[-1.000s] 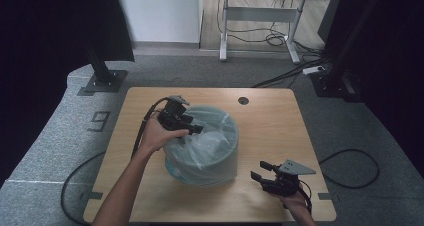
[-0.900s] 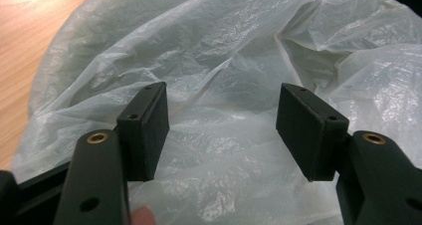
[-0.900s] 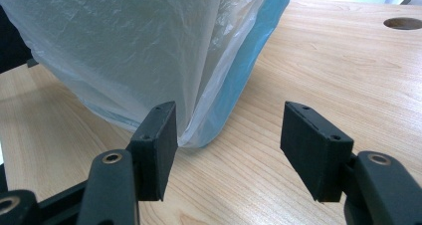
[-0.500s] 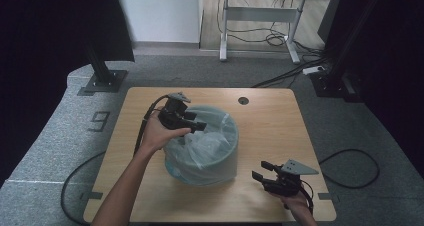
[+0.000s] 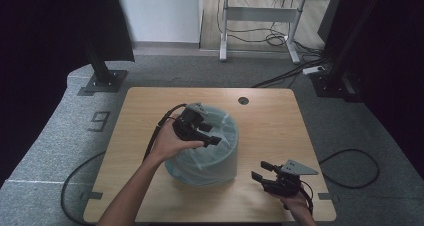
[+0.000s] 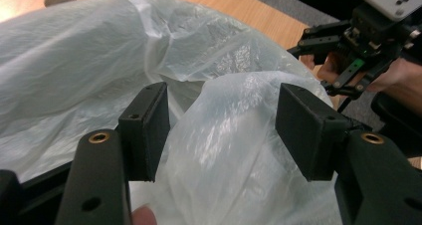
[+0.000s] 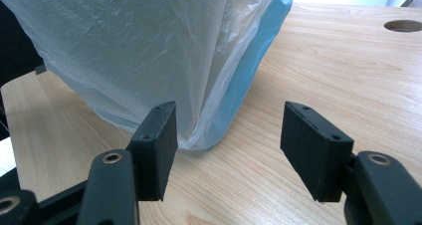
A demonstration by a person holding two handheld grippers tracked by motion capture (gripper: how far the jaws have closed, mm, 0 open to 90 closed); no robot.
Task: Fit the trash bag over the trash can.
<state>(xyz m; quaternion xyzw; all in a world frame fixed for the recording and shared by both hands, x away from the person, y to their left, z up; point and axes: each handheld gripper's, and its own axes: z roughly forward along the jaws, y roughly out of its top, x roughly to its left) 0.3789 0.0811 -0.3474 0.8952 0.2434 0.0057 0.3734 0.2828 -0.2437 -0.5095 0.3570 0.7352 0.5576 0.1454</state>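
A blue bin (image 5: 200, 173) stands mid-table, lined and draped with a translucent plastic bag (image 5: 220, 153). My left gripper (image 5: 214, 136) hovers over the bin's top at its left rim. Its jaws are open, with a puffed fold of the bag (image 6: 224, 150) between them (image 6: 221, 130); the pads do not visibly squeeze it. My right gripper (image 5: 260, 170) is open and holds nothing, low over the table near the front right corner. It points at the bin's base (image 7: 254, 70), its jaws (image 7: 226, 140) a short way from the bag's hem (image 7: 199, 143). The left gripper view shows the right gripper (image 6: 343, 51) beyond the bin.
The wooden table (image 5: 270, 121) has a round cable hole (image 5: 243, 100) at the back. The left gripper's cable (image 5: 155, 131) runs off the table's left side. Black stands (image 5: 102, 78) flank the table, and floor cables (image 5: 350, 161) lie to the right.
My left gripper has moved right and a little toward the near side, farther over the bin's top. The right gripper has stayed where it was.
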